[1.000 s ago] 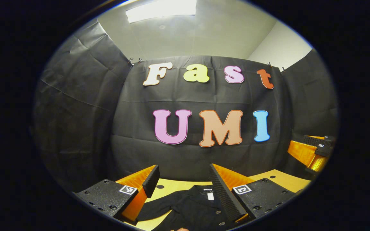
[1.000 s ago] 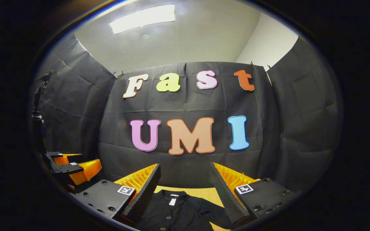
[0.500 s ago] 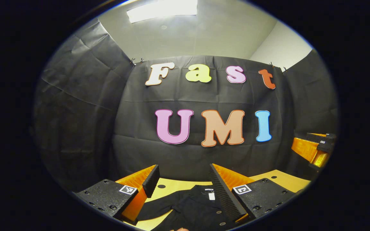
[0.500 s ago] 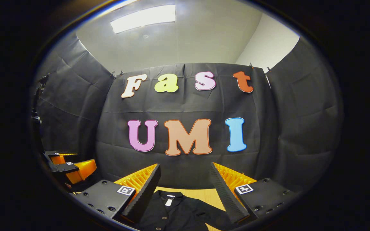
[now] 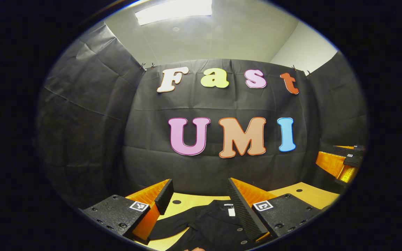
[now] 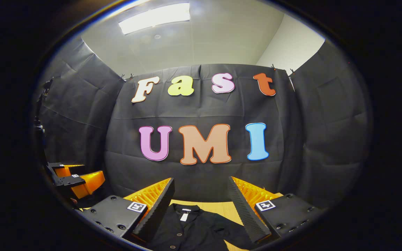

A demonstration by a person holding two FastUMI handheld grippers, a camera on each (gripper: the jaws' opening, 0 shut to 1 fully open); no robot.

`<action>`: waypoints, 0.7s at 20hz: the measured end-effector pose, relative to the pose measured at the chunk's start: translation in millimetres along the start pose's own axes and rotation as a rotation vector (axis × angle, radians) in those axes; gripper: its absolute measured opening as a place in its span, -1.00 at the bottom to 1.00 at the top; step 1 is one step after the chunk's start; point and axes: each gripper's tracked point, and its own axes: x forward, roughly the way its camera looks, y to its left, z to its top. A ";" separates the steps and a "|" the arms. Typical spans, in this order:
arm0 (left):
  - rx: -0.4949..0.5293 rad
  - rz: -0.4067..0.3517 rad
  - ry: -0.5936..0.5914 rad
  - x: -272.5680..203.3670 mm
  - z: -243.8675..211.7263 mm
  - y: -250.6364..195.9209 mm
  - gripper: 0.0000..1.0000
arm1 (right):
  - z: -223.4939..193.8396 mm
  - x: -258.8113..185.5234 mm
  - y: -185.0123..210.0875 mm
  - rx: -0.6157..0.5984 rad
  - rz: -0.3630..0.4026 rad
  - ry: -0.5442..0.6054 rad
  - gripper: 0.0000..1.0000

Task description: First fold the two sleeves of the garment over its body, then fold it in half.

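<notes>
**Shirt lies low and ahead of both grippers, collar to the far side**

The shirt (image 5: 211, 225) is flat on the table (image 5: 305, 193), at the bottom centre of the left gripper view and also at the bottom centre of the right gripper view (image 6: 194, 230). Its collar w/ white tag points away, toward the wall; so the long axis runs from near to far, approx. along both grippers' fingers.

Left gripper (image 5: 199, 202): jaws wide apart, nothing between them, above the shirt and not touching. One sleeve (image 5: 173, 225) goes out to the lower left of this view, near its left finger.

Right gripper (image 6: 201, 202): also wide apart, holding nothing. The other sleeve (image 6: 237, 235) goes to the lower right, by its right finger.

I judge no sleeve is folded yet. Each gripper seems nearer its own-side sleeve, so each must go down and outward, then carry the sleeve across the axis.
</notes>
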 end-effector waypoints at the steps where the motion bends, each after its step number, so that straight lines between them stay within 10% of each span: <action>1: 0.000 -0.003 -0.002 -1.1 -0.8 -1.2 0.84 | -2.8 1.1 -5.8 -0.004 -0.010 0.010 0.95; 14: 0.008 -0.026 -0.020 -10.8 4.2 -18.0 0.84 | -51.6 5.3 -125.2 -0.070 -0.230 0.152 0.92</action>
